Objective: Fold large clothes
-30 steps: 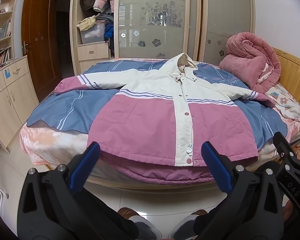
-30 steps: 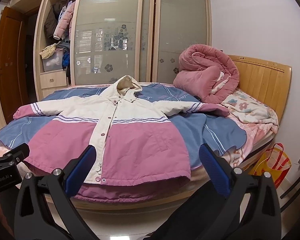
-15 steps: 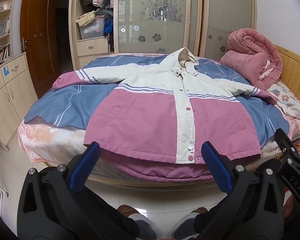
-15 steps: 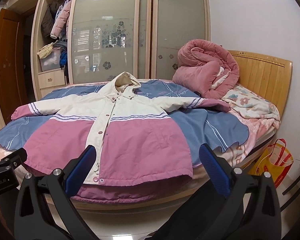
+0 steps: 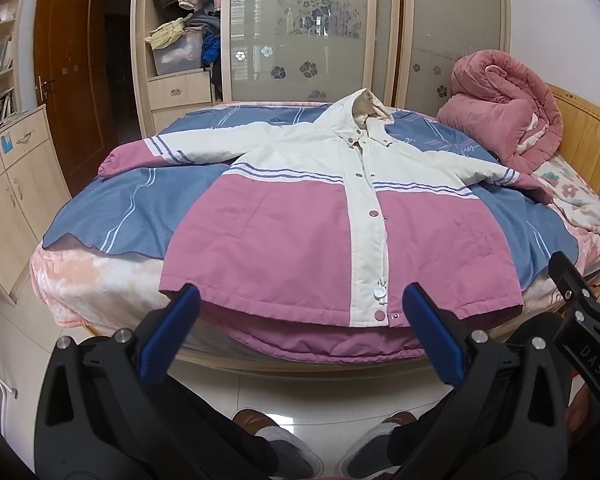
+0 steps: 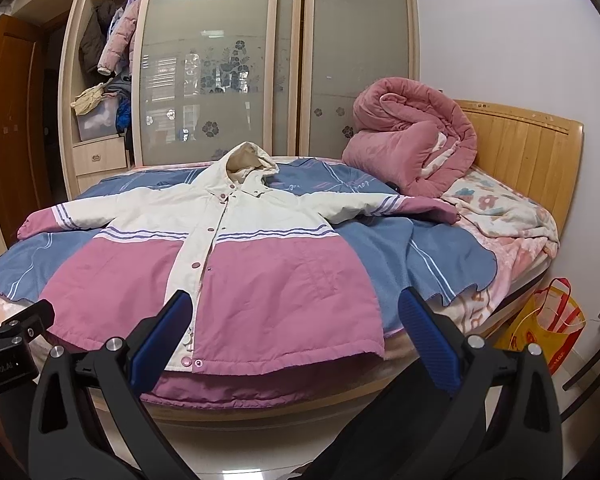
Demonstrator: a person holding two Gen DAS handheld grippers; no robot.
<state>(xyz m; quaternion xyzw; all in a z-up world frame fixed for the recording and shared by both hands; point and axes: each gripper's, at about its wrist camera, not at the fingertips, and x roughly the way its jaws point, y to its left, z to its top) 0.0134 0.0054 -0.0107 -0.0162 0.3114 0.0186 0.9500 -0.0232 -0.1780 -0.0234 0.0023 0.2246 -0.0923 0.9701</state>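
A pink and white hooded jacket [image 5: 300, 224] lies spread flat, front up and buttoned, on the bed, sleeves out to both sides. It also shows in the right wrist view [image 6: 228, 264]. My left gripper [image 5: 300, 304] is open and empty, hovering just before the jacket's hem near the bed's front edge. My right gripper [image 6: 292, 312] is open and empty, also just before the hem, further right. The right gripper's black body shows at the right edge of the left wrist view [image 5: 580, 320].
The jacket lies on a blue blanket [image 5: 116, 212] over the bed. A rolled pink quilt [image 6: 412, 148] sits by the wooden headboard [image 6: 528, 152]. A wardrobe [image 5: 300, 40] stands behind the bed, a cabinet [image 5: 8, 184] at left. A red-yellow bag [image 6: 548, 324] stands on the floor at right.
Both grippers have moved closer to the bed and a little higher, so the jacket looms larger and its hem now sits between the fingertips. Jaws stay open.
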